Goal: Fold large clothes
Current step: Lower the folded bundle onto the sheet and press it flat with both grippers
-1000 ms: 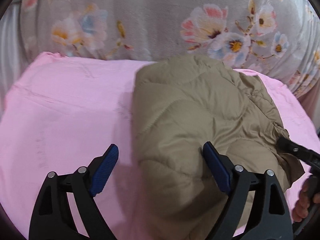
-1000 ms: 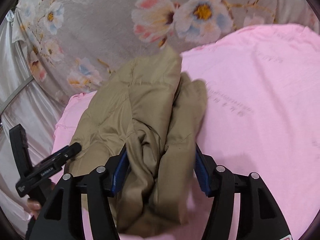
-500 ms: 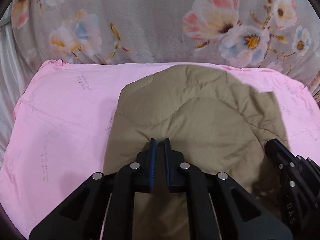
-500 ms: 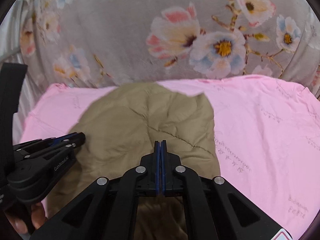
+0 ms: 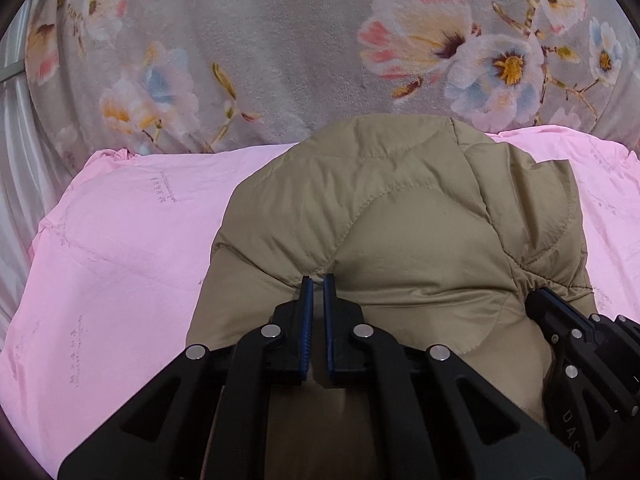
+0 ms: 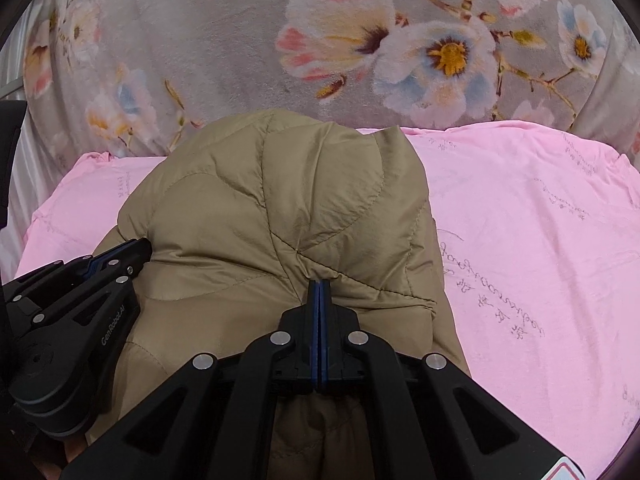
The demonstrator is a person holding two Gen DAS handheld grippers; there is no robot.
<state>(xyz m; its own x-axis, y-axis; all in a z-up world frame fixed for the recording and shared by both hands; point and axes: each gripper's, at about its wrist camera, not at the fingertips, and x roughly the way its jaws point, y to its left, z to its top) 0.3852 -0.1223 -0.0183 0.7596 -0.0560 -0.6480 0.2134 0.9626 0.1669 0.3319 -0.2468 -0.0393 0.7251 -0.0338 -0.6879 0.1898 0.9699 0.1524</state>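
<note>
A tan quilted jacket (image 5: 400, 216) lies bunched on the pink sheet (image 5: 120, 240). My left gripper (image 5: 318, 280) is shut, with a pinch of the jacket's near fold between its blue pads, and the fabric puckers at its tips. In the right wrist view the same jacket (image 6: 280, 200) fills the middle, and my right gripper (image 6: 319, 283) is shut tight on a seam of it. Each gripper shows in the other's view: the right gripper (image 5: 560, 320) at the jacket's right edge, the left gripper (image 6: 116, 260) at its left edge. The jacket's near part hangs hidden beneath both grippers.
A grey floral plush blanket (image 5: 280, 60) rises like a wall behind the pink sheet (image 6: 540, 240). Pale silky fabric (image 5: 16, 160) hangs at the far left. Part of a hand (image 6: 72, 448) shows under the left gripper.
Both grippers went from open around the jacket to shut on it. They then moved forward toward the floral blanket, carrying the jacket's fold with them.
</note>
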